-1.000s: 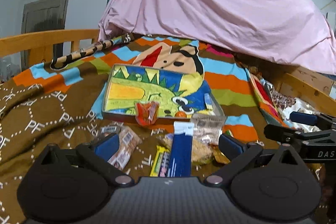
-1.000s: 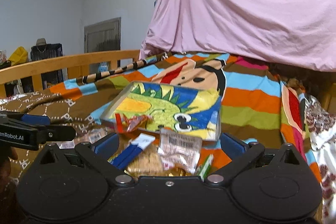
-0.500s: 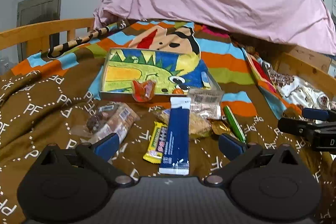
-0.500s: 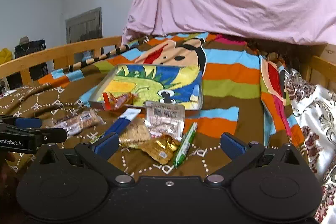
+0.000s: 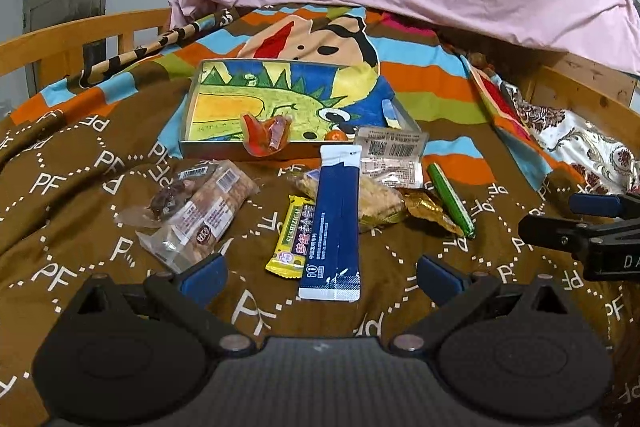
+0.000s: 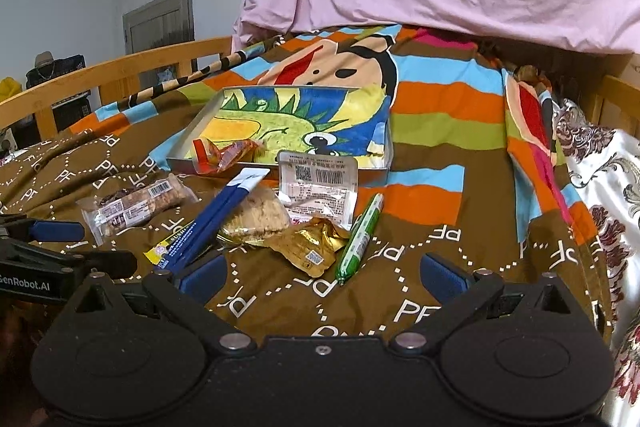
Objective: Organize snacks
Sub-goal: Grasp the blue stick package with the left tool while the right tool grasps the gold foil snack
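Nearest, the left gripper (image 5: 320, 277) and right gripper (image 6: 322, 277) hover with jaws spread wide, holding nothing. Beyond them, on the brown blanket (image 5: 72, 211), lie the snacks: a blue sachet (image 5: 335, 223), a yellow bar (image 5: 294, 237), a green stick (image 6: 360, 239) and a biscuit pack (image 5: 208, 217). Farther back sits the shallow tray (image 5: 296, 99), an orange wrapper (image 5: 266, 135) draped over its near rim.

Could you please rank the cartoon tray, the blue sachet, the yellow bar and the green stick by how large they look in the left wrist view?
1. cartoon tray
2. blue sachet
3. yellow bar
4. green stick, though it lies farther off, so ranks three and four are unsure.
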